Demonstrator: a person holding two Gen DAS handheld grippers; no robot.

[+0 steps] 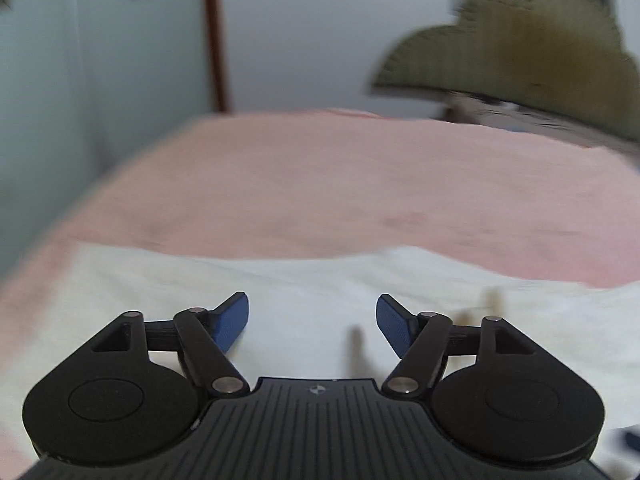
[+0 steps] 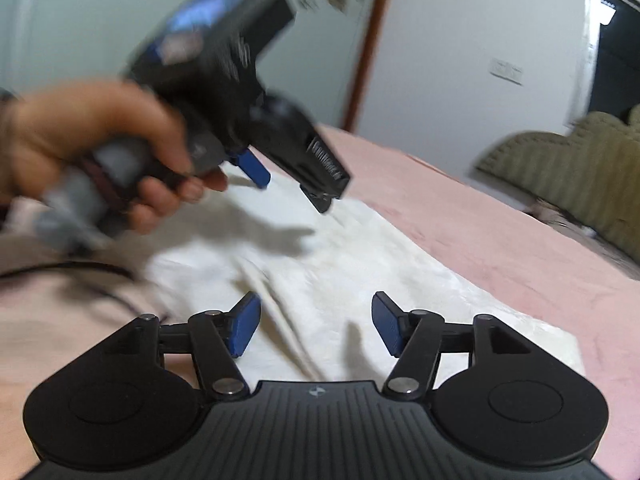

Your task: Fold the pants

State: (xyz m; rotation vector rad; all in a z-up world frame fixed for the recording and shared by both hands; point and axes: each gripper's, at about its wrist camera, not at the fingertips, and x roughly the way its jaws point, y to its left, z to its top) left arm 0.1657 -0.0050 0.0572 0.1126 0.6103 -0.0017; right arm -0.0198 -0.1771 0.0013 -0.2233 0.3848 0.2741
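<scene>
Right now your left claw hangs low over the pants, its two blue ribbed pads spread wide with nothing between them. The pants are a white, soft-looking fabric, lying flat as a broad band across the near part of the bed, which is covered in a pink, slightly fuzzy sheet. From the left wrist view the far edge of the pants runs in a gentle wavy line against the pink.

Your right claw is likewise wide apart and holds nothing; its blue pads hover just above the white cloth. From this view the pants stretch away as a long, roughly rectangular shape with shallow creases and one raised fold running from between the pads toward the left. The near right corner lies square on the pink sheet.

Your left hand grips the grey handle of the other device, blurred, up on the left of the right wrist view, and the left claw points down at the far part of the pants, its dark shadow cast on the cloth beneath.

Beyond the bed, an olive quilted headboard with a scalloped, cloud-like top stands against the pale wall.
</scene>
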